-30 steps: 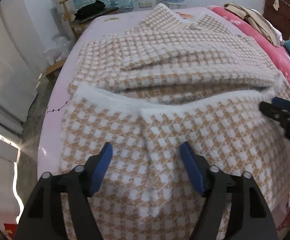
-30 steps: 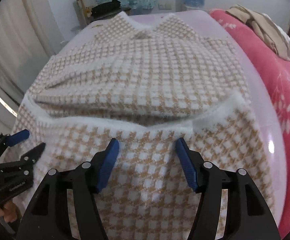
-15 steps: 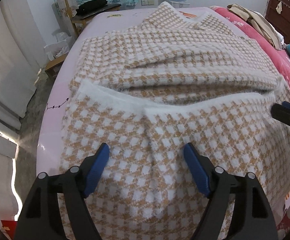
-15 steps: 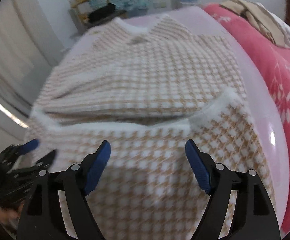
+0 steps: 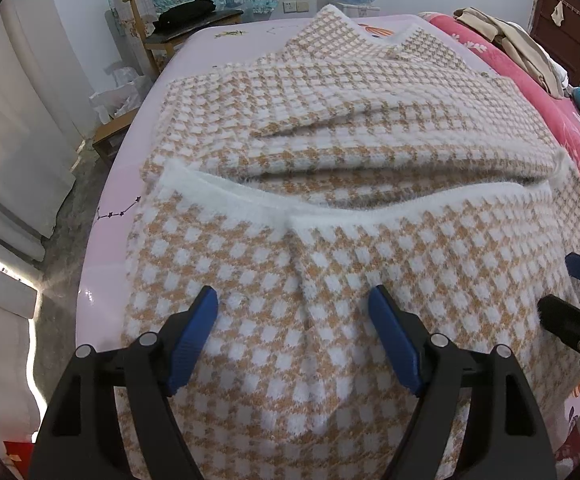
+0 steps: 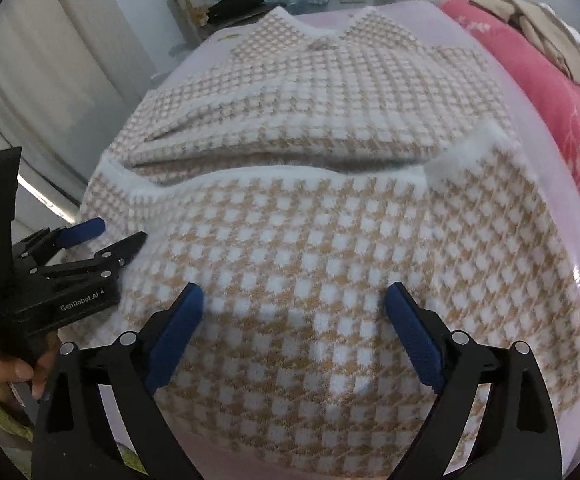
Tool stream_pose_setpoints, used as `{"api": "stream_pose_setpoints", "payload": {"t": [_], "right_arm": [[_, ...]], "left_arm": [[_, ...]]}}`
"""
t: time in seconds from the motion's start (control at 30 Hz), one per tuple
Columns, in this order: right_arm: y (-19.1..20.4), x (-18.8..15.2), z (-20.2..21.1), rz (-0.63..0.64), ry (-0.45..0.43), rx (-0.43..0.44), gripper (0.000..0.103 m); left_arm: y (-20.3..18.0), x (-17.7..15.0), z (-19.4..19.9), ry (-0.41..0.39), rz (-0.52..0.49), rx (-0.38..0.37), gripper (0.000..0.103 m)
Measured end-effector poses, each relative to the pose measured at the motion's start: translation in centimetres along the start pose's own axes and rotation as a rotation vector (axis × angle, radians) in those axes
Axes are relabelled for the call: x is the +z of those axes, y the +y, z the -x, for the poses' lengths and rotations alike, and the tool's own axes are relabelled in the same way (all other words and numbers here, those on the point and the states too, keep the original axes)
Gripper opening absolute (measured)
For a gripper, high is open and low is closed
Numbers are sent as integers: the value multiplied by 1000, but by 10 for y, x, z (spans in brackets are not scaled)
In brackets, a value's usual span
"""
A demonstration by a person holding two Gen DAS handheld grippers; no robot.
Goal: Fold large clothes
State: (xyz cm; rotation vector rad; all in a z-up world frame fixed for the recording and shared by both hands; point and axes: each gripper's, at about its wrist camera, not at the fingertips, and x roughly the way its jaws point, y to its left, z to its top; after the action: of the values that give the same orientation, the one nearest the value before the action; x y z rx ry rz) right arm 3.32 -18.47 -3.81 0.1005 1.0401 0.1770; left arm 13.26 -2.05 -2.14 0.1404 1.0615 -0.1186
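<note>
Just beyond both our grippers, left (image 5: 292, 340) spread, right (image 6: 294, 336) just opened wide, neither pinching, the sweater's (image 5: 370, 152) folded hem (image 5: 370, 210) runs left-right.

right tool (image 6: 292, 306) jaws just opened wider, off sweater (image 6: 330, 240)

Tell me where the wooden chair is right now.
The wooden chair stands beyond the far left corner of the pink bed, at the top left of the left wrist view, against the wall with a black item on its seat, past the checked sweater.
</note>
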Motion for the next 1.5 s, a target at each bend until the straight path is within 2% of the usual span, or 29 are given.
{"api": "stream_pose_setpoints", "payload": {"t": [0.1, 0.33, 0.5, 0.6, 0.67, 0.77, 0.83, 0.87, 0.93, 1.07, 1.23, 1.27, 1.3, 1.33, 1.4, 1.43, 1.5], "right_arm": [[6, 2, 8, 24, -12, -14, 87], [17, -4, 40, 85, -87, 52, 87], [20, -20, 30, 93, -44, 41, 87], [16, -23, 34, 62, -60, 43, 86], [9, -20, 40, 19, -94, 59, 86], [-4, -13, 40, -33, -118, 69, 81], [-13, -6, 36, -67, -125, 68, 78], [-17, -2, 34, -82, -124, 67, 75], [-25, 5, 27, -109, -121, 62, 71], [-37, 19, 20, -139, -125, 31, 65], [-49, 27, 2, -162, -95, 16, 51], [-49, 27, -1, -162, -88, 18, 42], [-49, 27, -7, -160, -70, 22, 32], [-47, 26, -9, -155, -66, 23, 28], [-43, 25, -8, -134, -68, 44, 0], [-40, 25, -6, -118, -72, 41, 0], [-32, 23, -2, -73, -79, 13, 0]], "left_arm": [[-1, -1, 1, -2, 1, 3, 77], [0, -2, 0, -9, -1, 1, 78], [4, -5, 3, -31, -3, -18, 78], [11, -9, 13, -79, -1, -54, 79], [15, -12, 24, -134, -6, -108, 78], [15, -15, 33, -159, -27, -179, 78], [14, -15, 31, -145, -27, -235, 67], [14, -14, 30, -139, -25, -249, 64], [12, -11, 24, -122, -28, -267, 50], [8, -9, 17, -101, -28, -267, 44], [10, -4, 6, -64, -7, -265, 40], [9, -3, 5, -66, -8, -259, 39], [9, -2, 4, -70, -12, -253, 34], [8, -2, 4, -78, -19, -236, 26], [8, -2, 3, -92, -37, -220, 16], [7, -3, 5, -102, -45, -233, 10], [5, -6, 10, -124, -70, -235, 8]]}}
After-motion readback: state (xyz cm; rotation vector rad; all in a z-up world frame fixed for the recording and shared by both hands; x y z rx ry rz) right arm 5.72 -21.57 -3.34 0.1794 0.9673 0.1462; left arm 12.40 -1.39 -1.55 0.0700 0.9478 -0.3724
